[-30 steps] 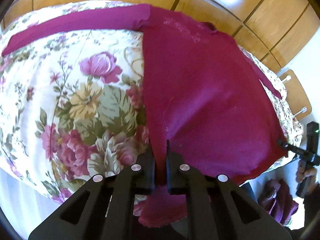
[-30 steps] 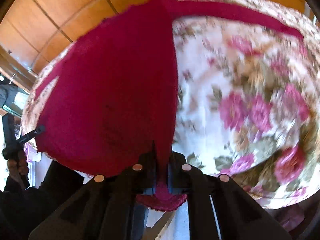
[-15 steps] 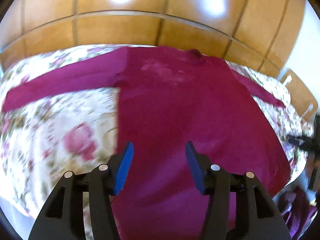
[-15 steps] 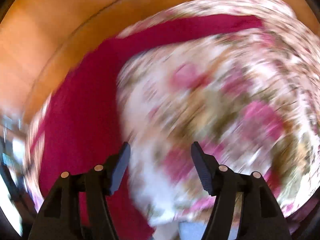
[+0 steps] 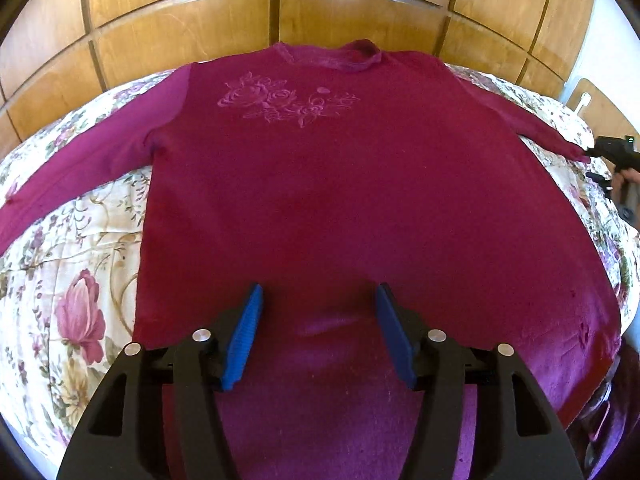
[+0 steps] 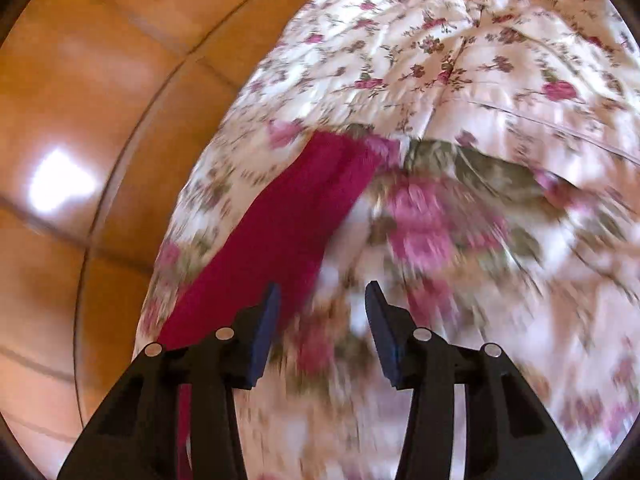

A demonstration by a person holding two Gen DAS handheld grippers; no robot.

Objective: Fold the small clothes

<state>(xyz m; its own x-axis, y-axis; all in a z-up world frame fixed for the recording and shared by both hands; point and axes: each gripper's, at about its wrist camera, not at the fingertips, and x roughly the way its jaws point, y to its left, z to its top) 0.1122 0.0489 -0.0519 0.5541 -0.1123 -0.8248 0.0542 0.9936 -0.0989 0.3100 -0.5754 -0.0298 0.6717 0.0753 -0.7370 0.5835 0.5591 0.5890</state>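
A magenta long-sleeved top point(image 5: 340, 184) with an embossed rose design lies flat and face up on the floral bedspread point(image 5: 72, 264), sleeves spread to both sides. My left gripper point(image 5: 318, 332) is open and empty above the top's lower hem. My right gripper point(image 6: 320, 332) is open and empty over the bedspread, beside the top's right sleeve point(image 6: 288, 236). It also shows at the right edge of the left wrist view point(image 5: 612, 152), at the sleeve's cuff.
Wooden wall panels point(image 5: 200, 20) run behind the bed. The floral bedspread point(image 6: 500, 120) fills most of the right wrist view, which is blurred. More dark clothes point(image 5: 616, 412) lie past the bed's right edge.
Both grippers have let go of the top's hem and opened. The left now looks over the flat top. The right has swung out to the right sleeve.
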